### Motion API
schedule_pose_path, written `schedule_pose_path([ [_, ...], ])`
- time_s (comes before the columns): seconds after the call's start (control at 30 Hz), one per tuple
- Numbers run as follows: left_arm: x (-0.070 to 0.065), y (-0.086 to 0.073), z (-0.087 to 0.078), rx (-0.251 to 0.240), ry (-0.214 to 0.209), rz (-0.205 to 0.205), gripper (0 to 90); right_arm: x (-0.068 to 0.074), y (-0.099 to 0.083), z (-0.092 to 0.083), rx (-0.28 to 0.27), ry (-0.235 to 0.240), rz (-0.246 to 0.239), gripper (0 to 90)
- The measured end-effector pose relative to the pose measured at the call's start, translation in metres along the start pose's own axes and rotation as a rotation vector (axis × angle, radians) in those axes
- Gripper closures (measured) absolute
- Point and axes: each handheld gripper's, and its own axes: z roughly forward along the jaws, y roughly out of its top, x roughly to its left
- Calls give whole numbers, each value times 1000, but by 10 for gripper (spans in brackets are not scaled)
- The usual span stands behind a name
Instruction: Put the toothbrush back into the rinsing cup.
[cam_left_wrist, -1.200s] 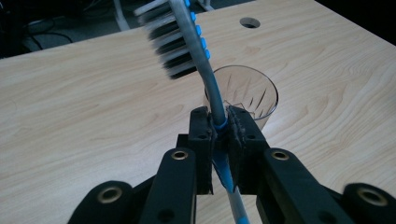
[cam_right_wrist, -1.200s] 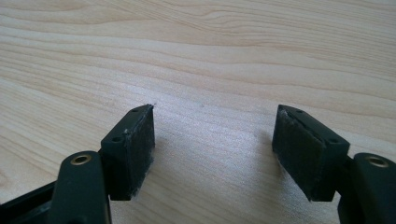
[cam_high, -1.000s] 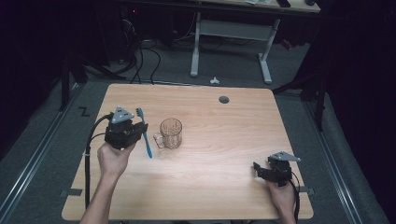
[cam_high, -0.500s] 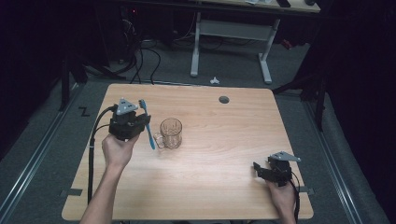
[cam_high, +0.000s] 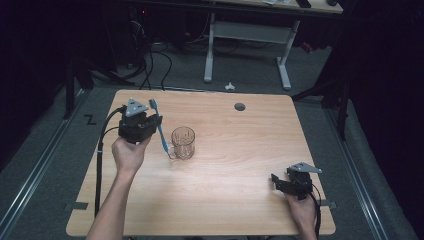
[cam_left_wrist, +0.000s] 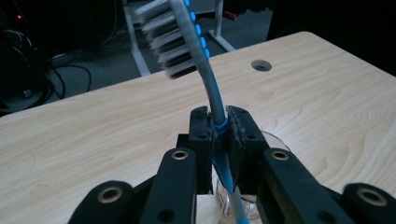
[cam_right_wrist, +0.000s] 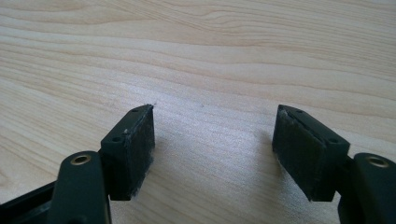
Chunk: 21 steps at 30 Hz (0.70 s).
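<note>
A blue and grey toothbrush (cam_high: 160, 126) (cam_left_wrist: 205, 70) is clamped by its handle between the jaws of my left gripper (cam_high: 156, 122) (cam_left_wrist: 219, 125), bristle end up and away. That gripper hangs above the left half of the table, just left of a clear glass mug (cam_high: 182, 143). In the left gripper view the mug's rim (cam_left_wrist: 275, 140) shows right under the jaws, and the handle's lower end points down toward it. My right gripper (cam_high: 276, 181) (cam_right_wrist: 214, 154) rests low over the front right of the table, its jaws wide apart with only bare wood between them.
The wooden table (cam_high: 235, 200) has a round cable hole (cam_high: 240, 106) near its far edge. Behind it are a white desk frame (cam_high: 245, 30) and cables on the floor (cam_high: 155, 60). Each gripper trails a black cable.
My left gripper has carried the toothbrush to the right and slightly up, closer to the mug. The right gripper has stayed in place.
</note>
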Motion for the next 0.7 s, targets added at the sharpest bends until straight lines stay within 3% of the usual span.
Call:
schedule_pose_path([
  [0.7,1,0,17,-15,42,4,807,0,0,0,0,1,1,300],
])
